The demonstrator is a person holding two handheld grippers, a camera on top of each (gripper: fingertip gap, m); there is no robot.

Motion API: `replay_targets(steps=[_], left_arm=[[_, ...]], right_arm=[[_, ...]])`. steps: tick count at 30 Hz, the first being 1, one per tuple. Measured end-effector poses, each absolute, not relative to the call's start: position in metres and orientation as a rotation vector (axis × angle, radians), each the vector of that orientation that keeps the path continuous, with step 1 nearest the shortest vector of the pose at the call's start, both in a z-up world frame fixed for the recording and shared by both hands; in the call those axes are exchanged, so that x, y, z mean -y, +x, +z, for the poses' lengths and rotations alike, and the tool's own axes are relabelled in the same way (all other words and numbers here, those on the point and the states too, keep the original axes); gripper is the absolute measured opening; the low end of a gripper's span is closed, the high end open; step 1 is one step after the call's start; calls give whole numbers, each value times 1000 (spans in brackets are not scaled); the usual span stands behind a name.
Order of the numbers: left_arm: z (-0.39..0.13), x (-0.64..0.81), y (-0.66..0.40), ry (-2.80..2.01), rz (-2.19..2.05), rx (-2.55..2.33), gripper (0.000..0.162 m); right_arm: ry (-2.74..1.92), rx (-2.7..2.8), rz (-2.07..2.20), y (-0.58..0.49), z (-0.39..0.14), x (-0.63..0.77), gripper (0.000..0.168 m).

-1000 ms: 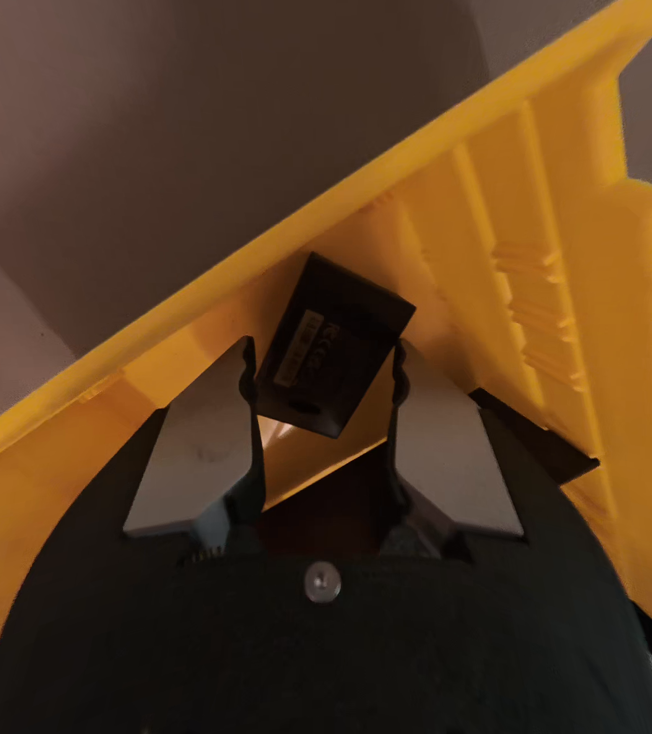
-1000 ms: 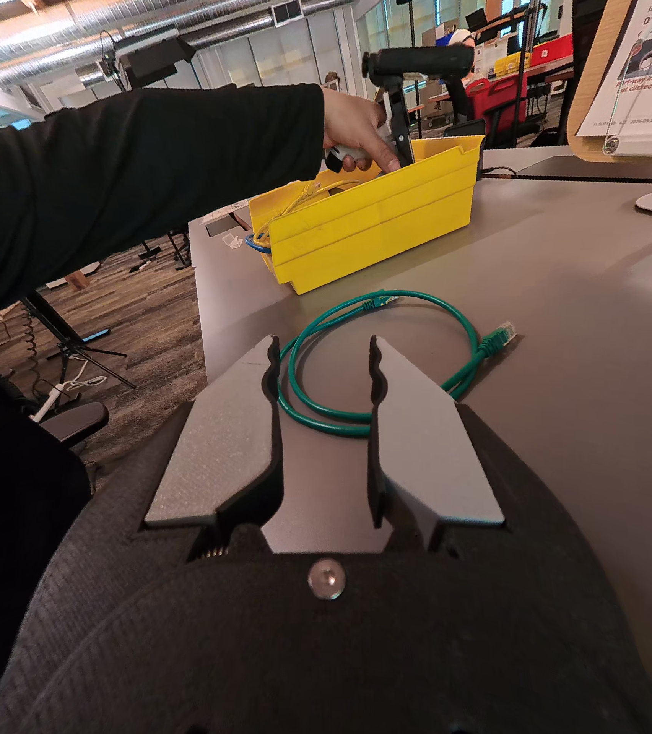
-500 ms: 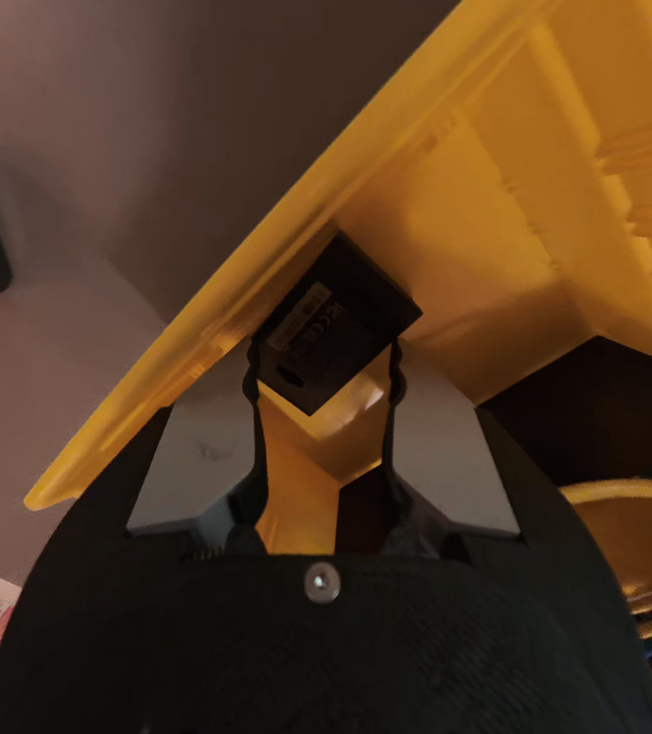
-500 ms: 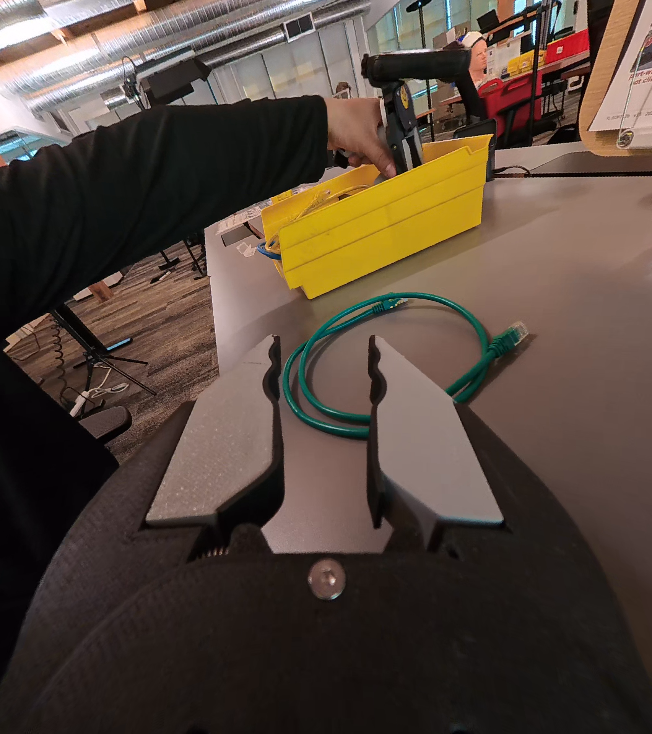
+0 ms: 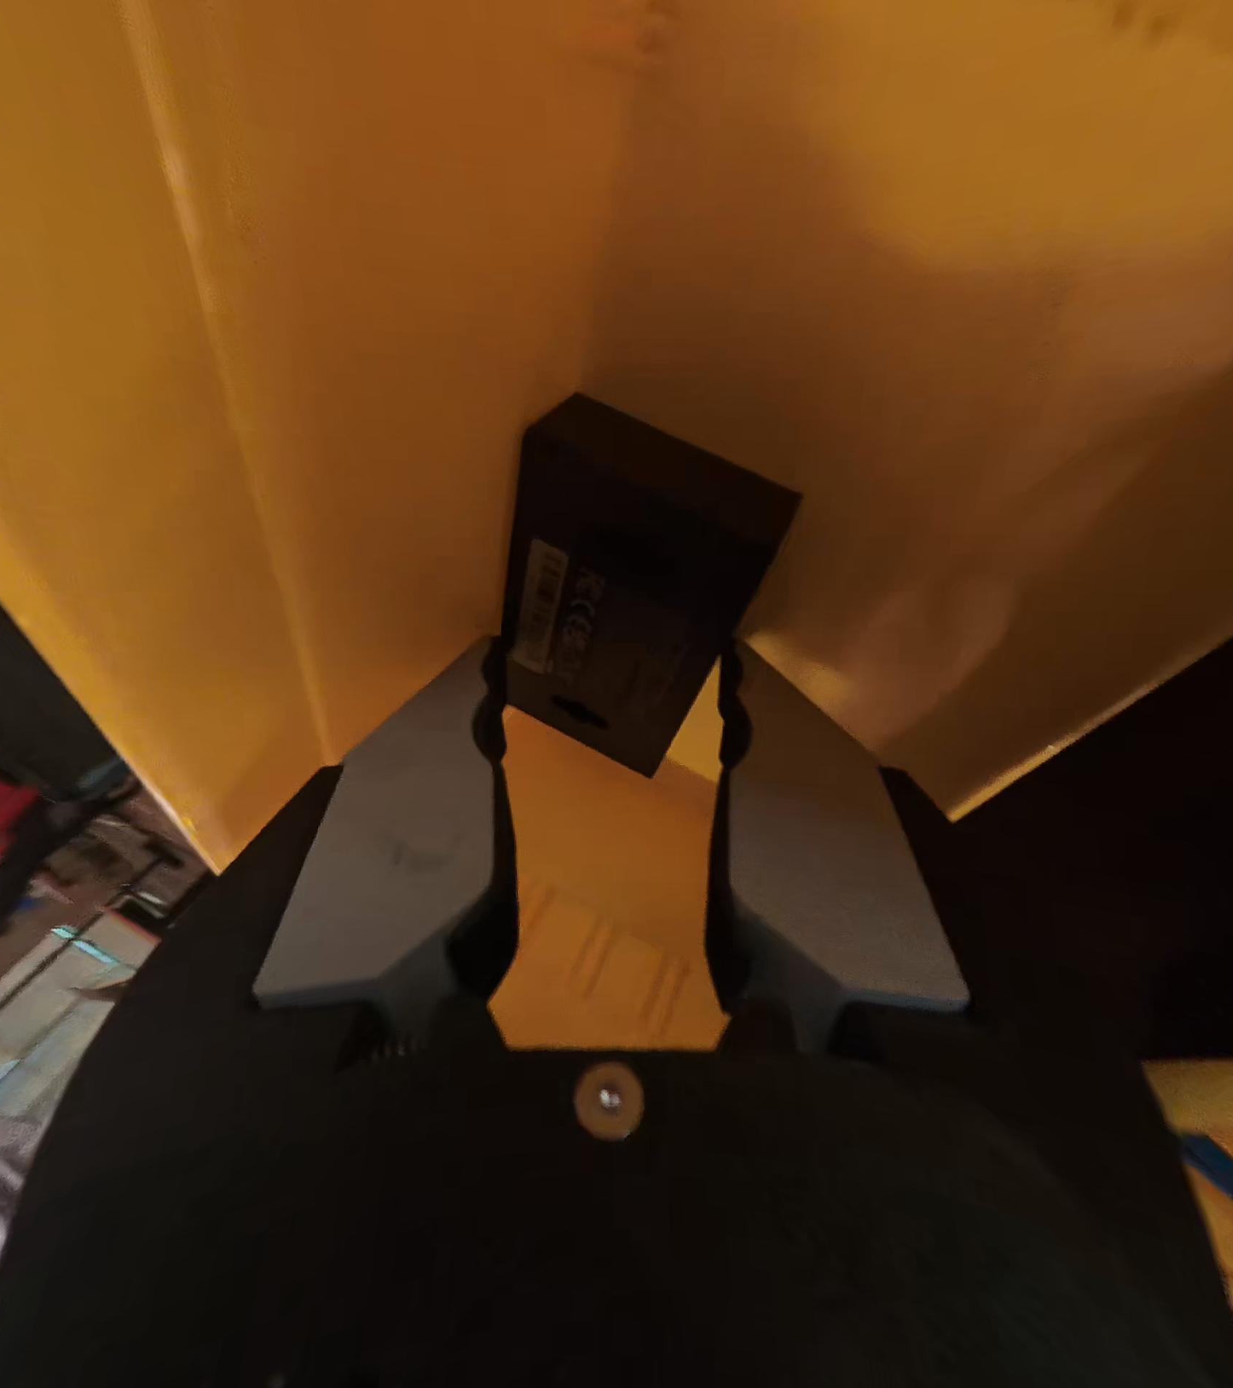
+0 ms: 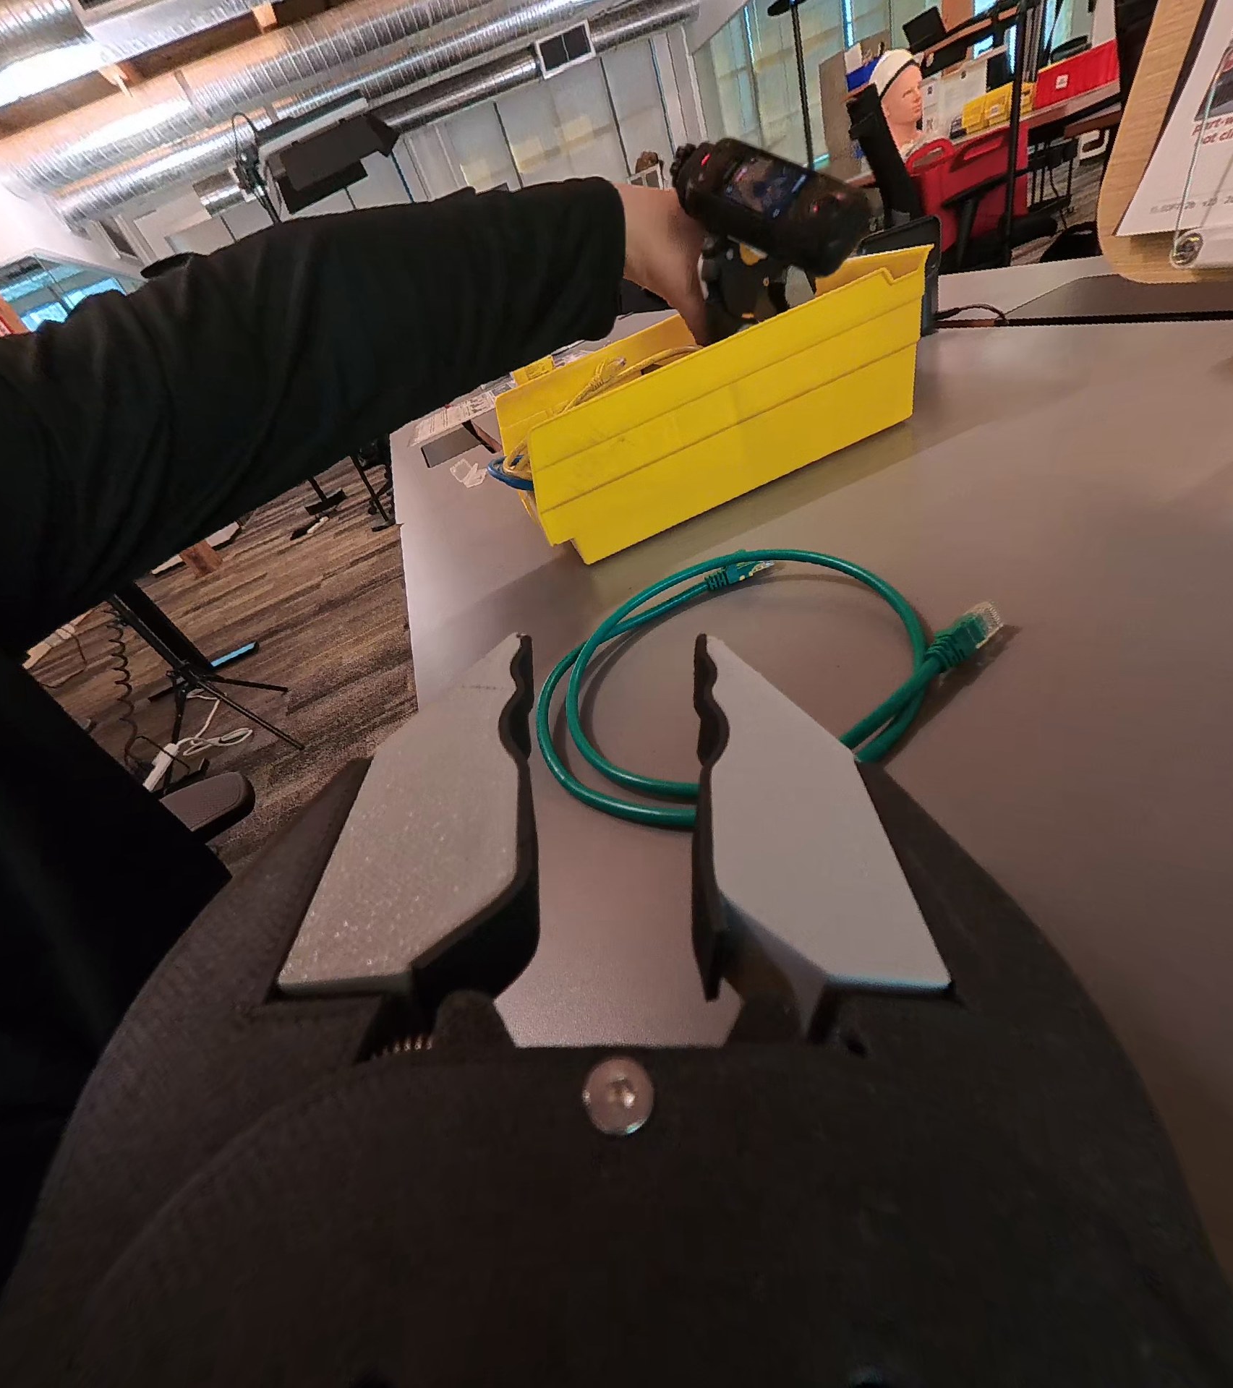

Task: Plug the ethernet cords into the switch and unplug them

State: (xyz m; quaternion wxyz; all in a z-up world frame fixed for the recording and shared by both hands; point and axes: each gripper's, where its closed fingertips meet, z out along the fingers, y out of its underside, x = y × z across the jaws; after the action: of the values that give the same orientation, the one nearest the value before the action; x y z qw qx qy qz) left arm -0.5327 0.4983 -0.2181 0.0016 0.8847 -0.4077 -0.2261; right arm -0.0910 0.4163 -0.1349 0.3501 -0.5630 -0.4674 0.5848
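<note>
Two tongs catalogued. Left tongs (image 5: 609,680), grey wedge-shaped fingers with scalloped black inner edges: reached down inside a yellow bin (image 6: 733,428) and closed around the near end of the switch (image 5: 636,586), a small matt black rectangular box with a pale label strip on its upturned face; both fingers appear to touch its sides, though blur leaves firm contact uncertain. Switch stands in the bin's corner, at 12 o'clock from the tongs, probably being fetched out so that cords can be plugged. Right tongs (image 6: 609,646): parted and empty, held low over the bench (image 6: 1049,526), apparently waiting. Green ethernet cord (image 6: 733,676), round rubbery jacket, coiled in a loose loop on the bench at 12 o'clock from the right tongs; one clear plug lies at 2 o'clock, the other at the loop's far edge. Bin, smooth ribbed moulded plastic, sits beyond the cord; yellow and blue cords (image 6: 523,458) spill at its 9 o'clock end. Bench: smooth grey, matt
</note>
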Motion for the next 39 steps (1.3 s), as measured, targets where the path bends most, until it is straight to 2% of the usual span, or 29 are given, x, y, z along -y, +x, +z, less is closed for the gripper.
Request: replay_targets(steps=[18, 19, 20, 23, 29, 32, 39], left_arm=[[-206, -495, -514, 2855, -509, 1297, 47], [-211, -494, -514, 2849, -497, 1296, 48], [-215, -494, -518, 2827, -535, 1298, 58], [-217, -502, -525, 2802, -658, 1378, 57], [-217, -503, -509, 3034, -503, 1378, 56], [-213, -485, -488, 3005, -273, 1390, 56], [-213, -473, -504, 2891, -362, 1295, 57]], right_arm=[[-1446, 1211, 1538, -90, -133, -414, 39], [-1448, 1212, 1539, -90, -133, -414, 39], [-1450, 1213, 1540, -90, -134, -414, 39], [-1455, 1210, 1542, -90, -134, -415, 39], [-1459, 1219, 1529, -91, -135, -414, 40], [-1461, 1217, 1529, -91, -135, -415, 40], [-1453, 1216, 1522, -90, -135, -414, 40]])
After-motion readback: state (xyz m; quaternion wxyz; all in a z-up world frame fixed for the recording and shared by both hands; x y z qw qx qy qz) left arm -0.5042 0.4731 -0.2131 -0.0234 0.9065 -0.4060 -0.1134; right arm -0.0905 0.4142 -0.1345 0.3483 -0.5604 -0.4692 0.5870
